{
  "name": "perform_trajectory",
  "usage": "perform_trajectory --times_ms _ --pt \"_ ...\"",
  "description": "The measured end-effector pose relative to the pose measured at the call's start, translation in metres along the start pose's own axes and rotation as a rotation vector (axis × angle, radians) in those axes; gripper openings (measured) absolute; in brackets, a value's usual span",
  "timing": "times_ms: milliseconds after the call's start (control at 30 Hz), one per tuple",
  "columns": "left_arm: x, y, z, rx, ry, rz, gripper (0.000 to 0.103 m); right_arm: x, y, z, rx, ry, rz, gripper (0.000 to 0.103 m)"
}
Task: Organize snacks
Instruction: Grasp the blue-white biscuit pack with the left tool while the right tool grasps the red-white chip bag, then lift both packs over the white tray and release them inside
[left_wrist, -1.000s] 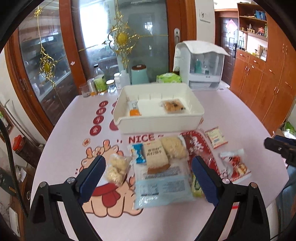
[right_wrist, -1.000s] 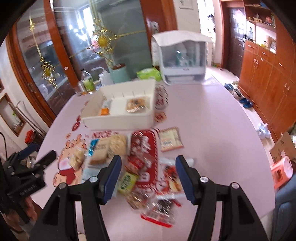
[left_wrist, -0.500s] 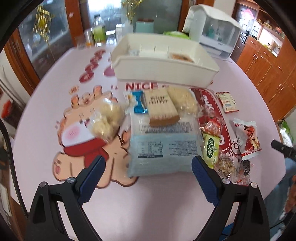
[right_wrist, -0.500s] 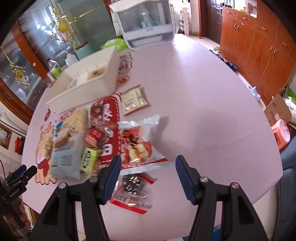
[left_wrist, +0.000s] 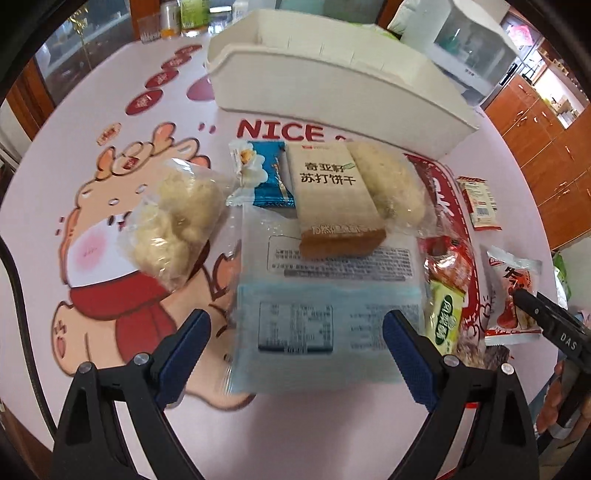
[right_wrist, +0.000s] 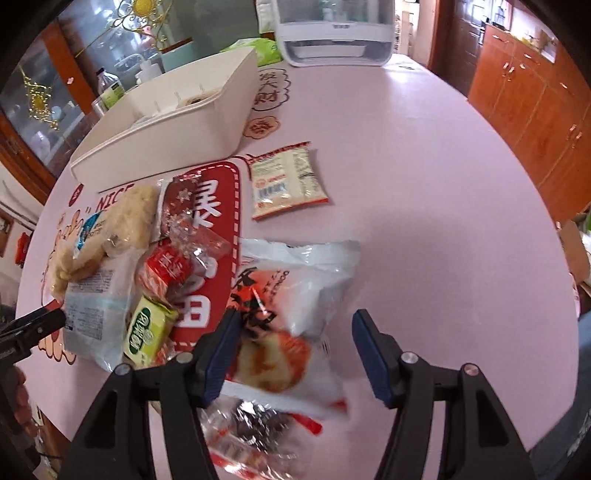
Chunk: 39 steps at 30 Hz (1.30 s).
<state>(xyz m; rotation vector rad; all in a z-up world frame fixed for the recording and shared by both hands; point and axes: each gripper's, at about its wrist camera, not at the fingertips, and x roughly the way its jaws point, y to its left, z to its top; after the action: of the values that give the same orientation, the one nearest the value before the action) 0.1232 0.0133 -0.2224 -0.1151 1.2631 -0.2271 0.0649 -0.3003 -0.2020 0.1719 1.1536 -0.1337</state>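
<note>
Snack packets lie in a heap on the pink table in front of a white bin (left_wrist: 332, 96). My left gripper (left_wrist: 295, 325) is open and hangs low over a pale blue packet (left_wrist: 325, 332), which lies between its fingers untouched. A beige cracker pack (left_wrist: 332, 192) and a clear bag of puffed bites (left_wrist: 173, 225) lie beyond it. My right gripper (right_wrist: 295, 325) points steeply down with its jaws opening around a white-and-orange bag (right_wrist: 295, 288). The pads are not pressing on the bag. The white bin (right_wrist: 177, 129) stands at the far left in the right wrist view.
A green packet (right_wrist: 147, 332), a red wrapper (right_wrist: 166, 266) and a beige sachet (right_wrist: 284, 181) lie nearby, and a dark-wrapped snack (right_wrist: 255, 432) lies under the right gripper. A white appliance (right_wrist: 332, 29) and bottles (left_wrist: 192, 14) stand at the back. Wooden cabinets (right_wrist: 535, 92) line the right.
Both grippers have sunk toward the snack heap and tipped further down. The right gripper's jaws stand wider than before and now straddle the white-and-orange bag.
</note>
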Motion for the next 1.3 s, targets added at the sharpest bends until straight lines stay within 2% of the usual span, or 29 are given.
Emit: perform_trajectory --times_ms 67,167,233,400,500,533,567,600,633,667,700,767,800,900,1067,1300 --pt "0.010 0.000 0.005 0.005 0.027 -0.018 0.094 0.006 0.004 0.004 -0.014 0.011 0.003 0.072" --pt "0.026 0.000 0.009 0.016 0.072 -0.010 0.095 0.017 0.012 0.005 -0.037 0.041 0.002 0.072" --pt "0.037 0.002 0.010 0.007 0.115 -0.063 0.102 0.021 0.017 0.006 -0.042 0.051 0.010 0.072" --pt "0.046 -0.016 0.015 0.090 0.127 -0.044 0.103 0.035 0.029 0.004 -0.072 0.087 -0.015 0.072" --pt "0.048 -0.021 0.020 0.093 0.143 -0.042 0.103 0.047 0.034 0.001 -0.089 0.131 -0.034 0.070" --pt "0.048 -0.022 0.021 0.090 0.151 -0.041 0.103 0.046 0.037 -0.001 -0.105 0.110 -0.048 0.069" --pt "0.048 -0.023 0.021 0.095 0.159 -0.038 0.100 0.046 0.039 -0.002 -0.115 0.105 -0.050 0.068" --pt "0.046 -0.024 0.021 0.103 0.159 -0.047 0.091 0.045 0.041 -0.003 -0.114 0.102 -0.042 0.067" --pt "0.041 -0.027 0.021 0.115 0.150 -0.038 0.086 0.044 0.042 -0.004 -0.109 0.097 -0.039 0.062" --pt "0.035 -0.028 0.020 0.125 0.135 -0.028 0.071 0.042 0.043 -0.005 -0.104 0.083 -0.035 0.056" --pt "0.029 -0.029 0.020 0.132 0.121 -0.034 0.051 0.040 0.044 -0.006 -0.103 0.079 -0.028 0.052" --pt "0.016 -0.028 0.019 0.118 0.097 -0.049 0.017 0.036 0.045 -0.006 -0.092 0.073 -0.007 0.048" --pt "0.011 -0.028 0.019 0.115 0.092 -0.062 0.012 0.034 0.046 -0.007 -0.084 0.066 0.003 0.047" --pt "0.000 -0.030 0.014 0.128 0.071 -0.046 0.008 0.024 0.048 -0.007 -0.074 0.038 0.017 0.046" --pt "-0.029 -0.030 0.004 0.127 0.006 -0.063 0.005 0.007 0.050 -0.001 -0.055 0.003 0.071 0.044" --pt "-0.090 -0.039 0.014 0.167 -0.161 -0.074 0.003 -0.028 0.068 0.011 -0.078 -0.080 0.142 0.043"
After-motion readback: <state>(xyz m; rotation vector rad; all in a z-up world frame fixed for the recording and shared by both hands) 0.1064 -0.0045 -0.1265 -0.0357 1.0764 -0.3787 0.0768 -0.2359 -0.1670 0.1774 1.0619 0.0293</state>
